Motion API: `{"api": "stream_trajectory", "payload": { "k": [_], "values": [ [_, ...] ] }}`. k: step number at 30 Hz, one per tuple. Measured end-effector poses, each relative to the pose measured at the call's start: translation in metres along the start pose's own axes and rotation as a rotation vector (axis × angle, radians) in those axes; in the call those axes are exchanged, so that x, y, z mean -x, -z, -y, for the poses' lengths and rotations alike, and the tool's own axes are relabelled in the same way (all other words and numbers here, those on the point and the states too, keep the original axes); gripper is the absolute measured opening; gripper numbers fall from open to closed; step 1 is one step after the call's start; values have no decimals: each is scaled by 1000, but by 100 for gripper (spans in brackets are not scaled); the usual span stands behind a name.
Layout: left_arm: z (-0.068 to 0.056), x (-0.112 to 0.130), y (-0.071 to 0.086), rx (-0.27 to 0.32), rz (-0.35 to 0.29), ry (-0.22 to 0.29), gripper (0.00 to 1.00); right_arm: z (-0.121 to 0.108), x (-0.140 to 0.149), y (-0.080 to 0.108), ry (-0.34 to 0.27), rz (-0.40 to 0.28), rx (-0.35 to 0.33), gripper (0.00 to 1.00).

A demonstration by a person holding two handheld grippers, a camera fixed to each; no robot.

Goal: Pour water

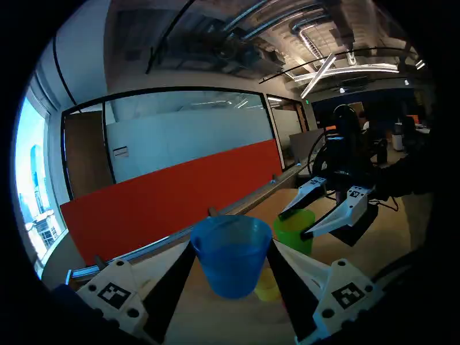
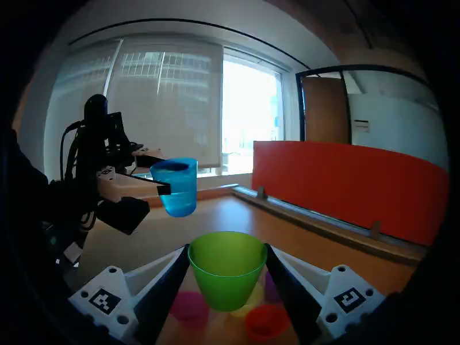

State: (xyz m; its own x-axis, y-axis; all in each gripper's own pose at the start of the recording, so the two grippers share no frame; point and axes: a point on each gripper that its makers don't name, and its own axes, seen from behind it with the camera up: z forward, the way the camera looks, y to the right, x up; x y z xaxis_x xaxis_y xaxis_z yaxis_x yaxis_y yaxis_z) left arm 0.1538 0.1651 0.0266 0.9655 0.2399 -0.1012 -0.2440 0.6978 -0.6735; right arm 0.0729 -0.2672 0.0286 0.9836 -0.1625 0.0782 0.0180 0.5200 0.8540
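A blue cup [image 1: 232, 261] with water in it is held upright, lifted above the table, with my left gripper [image 1: 230, 267] shut on its sides. Farther right in the left gripper view, my right gripper [image 1: 293, 224] holds a green cup [image 1: 295, 229]. In the right gripper view that green cup [image 2: 227, 268] stands upright between the fingers of my right gripper [image 2: 227, 270], which is shut on it. Off to the left there, the blue cup [image 2: 176, 187] hangs in the left gripper [image 2: 164, 178], higher than the green cup and apart from it.
A wooden table [image 2: 230, 215] lies below both cups. Pink [image 2: 190, 305], yellow [image 2: 244, 299] and red [image 2: 265, 322] cups stand on it under the green cup. A red partition [image 2: 356, 184] runs along the table's far edge, with a window [image 2: 247, 115] beyond.
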Motion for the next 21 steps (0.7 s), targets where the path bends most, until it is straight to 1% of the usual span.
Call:
{"api": "stream_trajectory", "payload": {
  "k": [11,21],
  "values": [
    [3,-2,1,-5,4,-27,85,13,11,-9,-2,19,-37,94],
    [5,-3,-1,-11,1,-38,85,24,21,-14,-4,34,-69,94]
  ]
}}
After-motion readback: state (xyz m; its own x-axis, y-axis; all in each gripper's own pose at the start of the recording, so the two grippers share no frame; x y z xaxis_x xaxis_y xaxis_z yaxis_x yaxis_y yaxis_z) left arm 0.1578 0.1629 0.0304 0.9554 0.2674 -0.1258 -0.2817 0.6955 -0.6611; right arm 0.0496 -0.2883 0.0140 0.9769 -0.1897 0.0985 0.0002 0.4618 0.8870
